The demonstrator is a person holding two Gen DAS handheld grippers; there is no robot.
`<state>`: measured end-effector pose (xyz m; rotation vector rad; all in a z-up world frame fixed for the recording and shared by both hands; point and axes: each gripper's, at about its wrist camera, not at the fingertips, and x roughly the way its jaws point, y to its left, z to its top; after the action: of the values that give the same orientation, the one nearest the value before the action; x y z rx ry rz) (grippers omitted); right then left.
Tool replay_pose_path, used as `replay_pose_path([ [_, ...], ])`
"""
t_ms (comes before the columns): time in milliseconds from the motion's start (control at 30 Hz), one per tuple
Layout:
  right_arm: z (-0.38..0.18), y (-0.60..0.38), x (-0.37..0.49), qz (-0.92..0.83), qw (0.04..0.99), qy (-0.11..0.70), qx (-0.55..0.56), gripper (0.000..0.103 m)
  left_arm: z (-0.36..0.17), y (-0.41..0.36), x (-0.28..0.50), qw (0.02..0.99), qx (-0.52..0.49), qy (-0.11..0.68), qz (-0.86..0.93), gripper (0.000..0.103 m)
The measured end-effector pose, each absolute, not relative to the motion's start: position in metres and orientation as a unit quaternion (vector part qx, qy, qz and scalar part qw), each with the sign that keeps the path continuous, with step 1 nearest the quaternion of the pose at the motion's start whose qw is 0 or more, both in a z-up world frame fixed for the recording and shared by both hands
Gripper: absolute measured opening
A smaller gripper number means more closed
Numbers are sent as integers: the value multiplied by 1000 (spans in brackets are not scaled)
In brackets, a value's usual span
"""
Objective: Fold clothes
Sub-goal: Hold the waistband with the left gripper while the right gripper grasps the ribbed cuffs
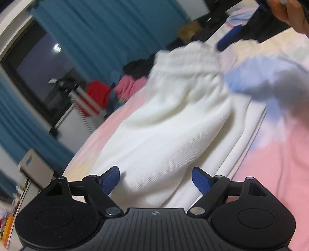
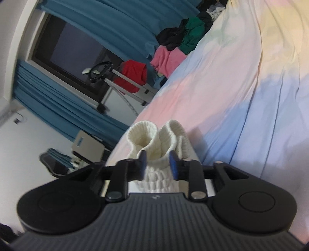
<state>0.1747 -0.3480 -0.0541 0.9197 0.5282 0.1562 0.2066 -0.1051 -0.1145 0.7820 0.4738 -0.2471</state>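
A white knit garment (image 1: 164, 119) lies folded lengthwise on the pastel bedsheet (image 1: 280, 173), its ribbed band (image 1: 185, 59) at the far end. My left gripper (image 1: 155, 173) stands wide open just above the near end of the garment, its blue pads clear of the cloth. In the right wrist view the garment's ribbed edge (image 2: 154, 139) bunches up in two rolls. My right gripper (image 2: 157, 160) is partly open, with that ribbed cloth between its pads and seemingly not squeezed. A blue finger (image 1: 229, 37) of the right gripper and the hand (image 1: 285, 15) that holds it show at the garment's far end.
A pile of pink, black and green clothes (image 2: 173, 50) sits at the bed's far edge, with a red garment (image 2: 133, 75) on a metal stand beside it. Teal curtains (image 2: 108, 23) frame a dark window. The bedsheet (image 2: 260, 96) stretches away to the right.
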Motion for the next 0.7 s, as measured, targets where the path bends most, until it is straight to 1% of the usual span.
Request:
replay_pose_path([
  [100, -40, -346, 188, 83, 874, 262, 401, 39, -123, -92, 186, 895, 361, 244, -95, 83],
  [233, -27, -343, 225, 113, 882, 292, 352, 39, -123, -73, 187, 909, 323, 252, -74, 82],
  [367, -42, -338, 266, 126, 876, 348, 308, 40, -111, -53, 173, 919, 293, 257, -61, 82],
  [433, -52, -335, 280, 129, 879, 358, 287, 48, -107, -39, 172, 922, 271, 269, -58, 82],
  [467, -58, -337, 285, 136, 875, 358, 297, 58, -106, -35, 171, 924, 261, 274, -57, 82],
  [500, -63, -339, 291, 142, 870, 358, 307, 63, -107, -33, 170, 925, 253, 276, -58, 82],
  [567, -74, -342, 302, 155, 860, 359, 327, 64, -105, -31, 169, 927, 245, 279, -58, 82],
  [600, -79, -345, 306, 165, 853, 361, 338, 67, -104, -31, 170, 927, 243, 280, -58, 82],
  [700, -91, -347, 317, 196, 839, 355, 364, 66, -102, -33, 172, 927, 242, 281, -57, 82],
])
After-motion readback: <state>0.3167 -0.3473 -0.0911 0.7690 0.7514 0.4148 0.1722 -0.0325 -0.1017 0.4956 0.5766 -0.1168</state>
